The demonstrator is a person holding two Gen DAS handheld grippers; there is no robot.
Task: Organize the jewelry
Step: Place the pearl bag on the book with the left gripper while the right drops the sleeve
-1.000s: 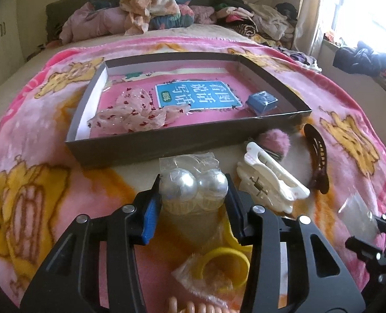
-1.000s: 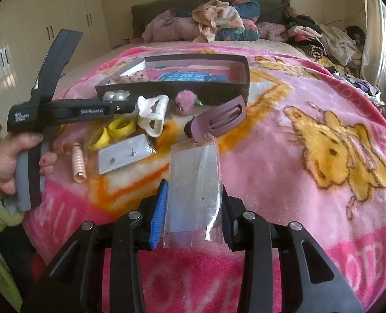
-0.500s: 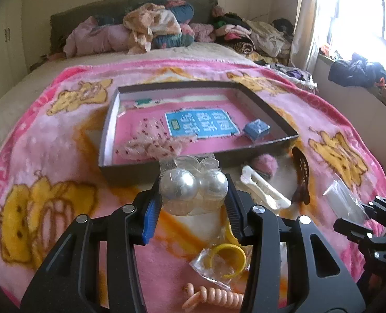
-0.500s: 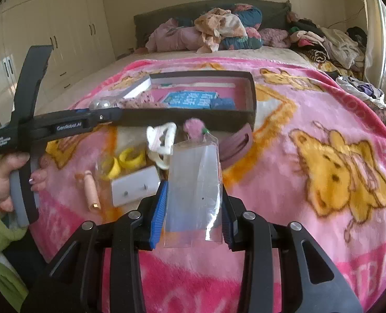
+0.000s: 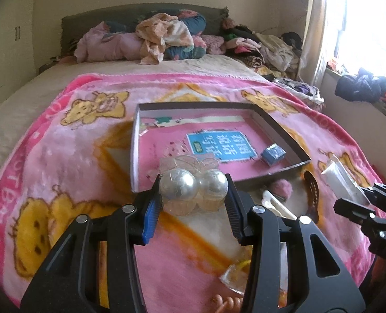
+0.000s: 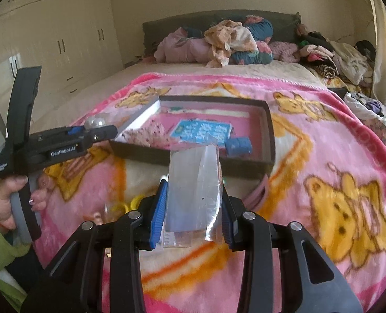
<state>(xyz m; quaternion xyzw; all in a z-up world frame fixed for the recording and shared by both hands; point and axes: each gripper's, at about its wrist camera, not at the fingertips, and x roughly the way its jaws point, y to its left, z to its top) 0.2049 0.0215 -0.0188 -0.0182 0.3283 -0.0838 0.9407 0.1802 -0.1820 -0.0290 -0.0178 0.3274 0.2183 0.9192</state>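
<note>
Compared with one second ago, you have raised both grippers: the dark tray (image 5: pixel 281 130) now sits lower in each view, and the white clip, yellow rings and card on the pink blanket (image 5: pixel 62 156) are largely hidden behind the fingers. Your left gripper (image 5: pixel 193 195) is clamped at a narrow opening on the packet of two silver balls (image 5: pixel 193 187), held above the tray's near wall; the balls lie side by side, long axis crosswise between the fingers. Your right gripper (image 6: pixel 194 208) is clamped on the clear plastic bag (image 6: pixel 193 187), long axis along the fingers, free end pointing at the tray.
</note>
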